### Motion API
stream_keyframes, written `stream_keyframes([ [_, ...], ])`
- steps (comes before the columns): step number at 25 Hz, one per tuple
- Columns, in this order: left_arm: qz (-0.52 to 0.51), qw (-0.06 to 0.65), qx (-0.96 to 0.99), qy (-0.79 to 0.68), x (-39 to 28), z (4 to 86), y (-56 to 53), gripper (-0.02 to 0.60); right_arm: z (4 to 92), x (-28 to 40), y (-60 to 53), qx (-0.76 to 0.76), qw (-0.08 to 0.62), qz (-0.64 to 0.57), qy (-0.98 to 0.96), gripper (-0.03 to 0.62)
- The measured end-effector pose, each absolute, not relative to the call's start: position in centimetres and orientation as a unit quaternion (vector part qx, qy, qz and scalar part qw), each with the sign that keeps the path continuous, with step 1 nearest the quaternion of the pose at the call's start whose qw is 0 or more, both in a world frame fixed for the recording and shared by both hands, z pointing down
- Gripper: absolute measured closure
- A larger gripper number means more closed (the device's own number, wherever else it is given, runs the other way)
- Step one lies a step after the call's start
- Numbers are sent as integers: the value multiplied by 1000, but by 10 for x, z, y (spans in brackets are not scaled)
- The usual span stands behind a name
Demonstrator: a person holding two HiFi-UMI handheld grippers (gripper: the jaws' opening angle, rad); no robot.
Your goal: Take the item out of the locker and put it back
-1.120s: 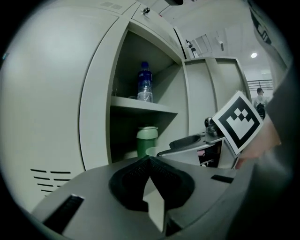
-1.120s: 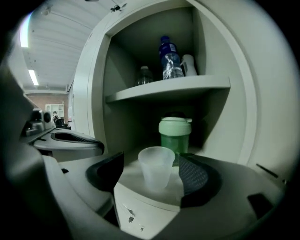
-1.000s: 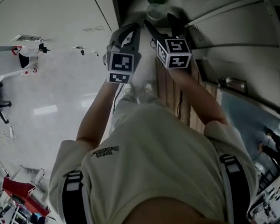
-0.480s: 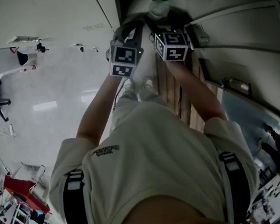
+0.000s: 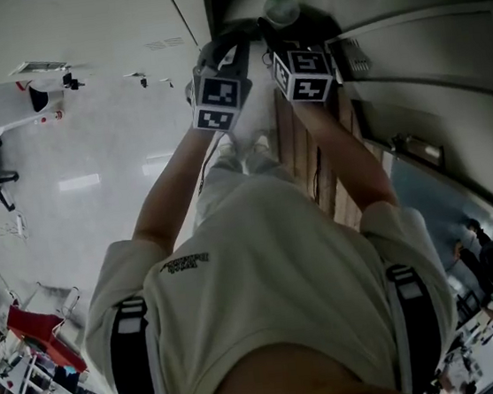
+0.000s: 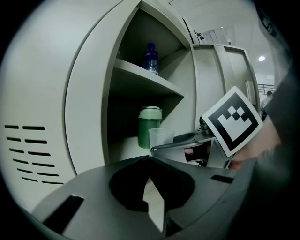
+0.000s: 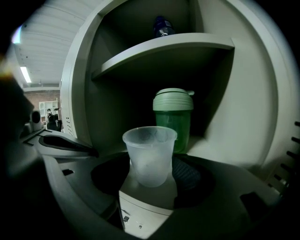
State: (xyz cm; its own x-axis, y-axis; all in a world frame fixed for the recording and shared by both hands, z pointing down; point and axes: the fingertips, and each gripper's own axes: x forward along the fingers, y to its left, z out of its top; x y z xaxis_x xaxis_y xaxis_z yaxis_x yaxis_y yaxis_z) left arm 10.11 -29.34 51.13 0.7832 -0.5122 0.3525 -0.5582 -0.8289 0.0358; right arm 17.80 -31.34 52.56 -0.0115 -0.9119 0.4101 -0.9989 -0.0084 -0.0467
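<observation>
Evidently early: the right gripper has just been closing onto the cup inside the locker. The left gripper's jaws are together and empty. Removal and return remain.

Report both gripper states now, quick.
Left gripper: closed, empty.
Right gripper: fingers have just been closing around the clear cup; whether they press it cannot be told.

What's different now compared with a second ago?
Both grippers edged further up the head view, toward the open locker. The jaws of the right gripper have just been closing around the clear cup; whether they press it yet I can't tell. The left gripper is shut and empty. The clear cup and green bottle stand in the locker as before.
</observation>
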Motion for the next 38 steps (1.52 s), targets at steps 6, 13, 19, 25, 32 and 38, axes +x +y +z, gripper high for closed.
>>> stream_keyframes([
  [6, 168, 70, 942, -283, 99, 512, -292, 569, 526, 177, -313, 690, 132, 165, -693, 313],
  [13, 159, 67, 942, -289, 96, 505, -292, 569, 502, 178, -310, 701, 105, 124, -695, 319],
  [19, 146, 53, 943, -295, 88, 488, -291, 569, 477, 172, -301, 699, 87, 108, -701, 320],
  [25, 125, 27, 948, -290, 86, 459, -288, 568, 443, 164, -287, 693, 62, 84, -713, 321],
  [32, 76, -13, 953, -292, 82, 392, -275, 569, 375, 161, -254, 683, 38, 33, -729, 321],
  [38, 37, -39, 955, -293, 66, 337, -258, 569, 322, 167, -223, 676, 27, -12, -736, 320],
])
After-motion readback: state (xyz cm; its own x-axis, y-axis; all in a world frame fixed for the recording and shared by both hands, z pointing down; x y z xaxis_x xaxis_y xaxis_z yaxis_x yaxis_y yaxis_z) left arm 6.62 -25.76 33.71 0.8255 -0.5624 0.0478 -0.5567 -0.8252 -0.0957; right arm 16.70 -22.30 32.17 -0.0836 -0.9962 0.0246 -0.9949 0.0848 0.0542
